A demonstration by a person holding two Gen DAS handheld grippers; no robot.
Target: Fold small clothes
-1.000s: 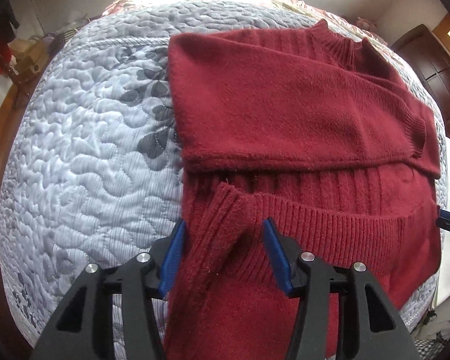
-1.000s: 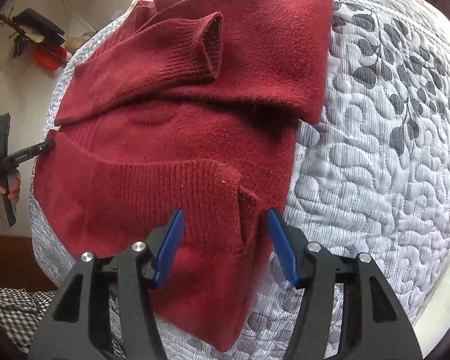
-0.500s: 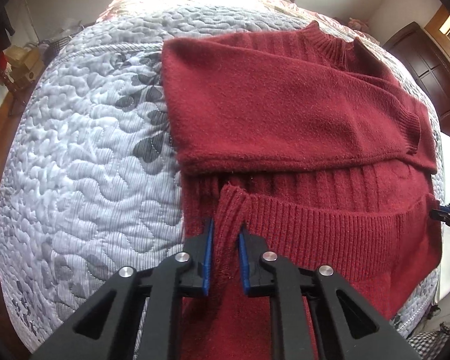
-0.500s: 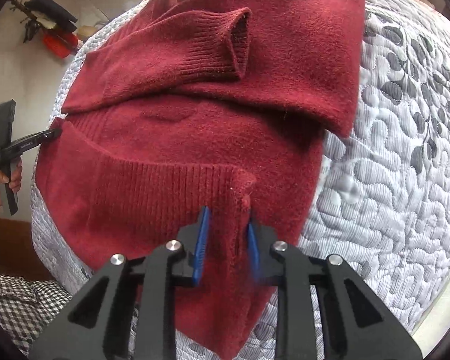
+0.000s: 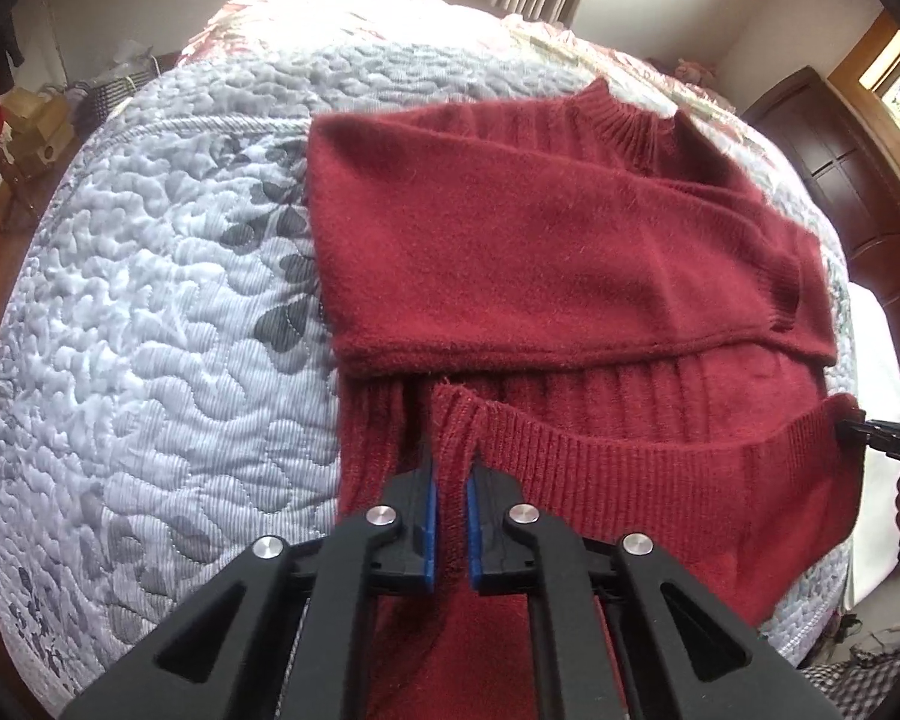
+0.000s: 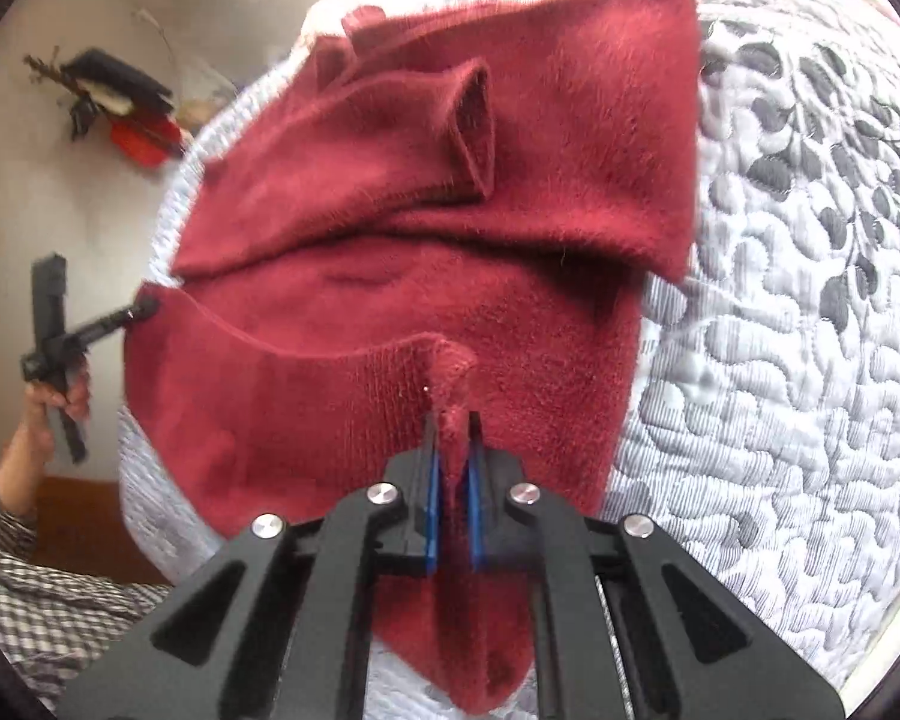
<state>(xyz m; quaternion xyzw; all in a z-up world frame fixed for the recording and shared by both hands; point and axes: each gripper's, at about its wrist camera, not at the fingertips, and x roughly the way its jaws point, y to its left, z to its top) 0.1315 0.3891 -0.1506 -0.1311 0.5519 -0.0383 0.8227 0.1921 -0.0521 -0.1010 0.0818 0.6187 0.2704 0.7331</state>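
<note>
Grey quilted bedspread, possibly wooden wardrobe

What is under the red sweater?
The red sweater lies on a grey quilted bedspread with dark leaf prints. The quilt directly beneath it is covered, so anything there cannot be seen.

My left gripper and right gripper: black plastic frames, blue pads lining the jaws, silver screws on the arms. My sleeve is black-and-white checked.
</note>
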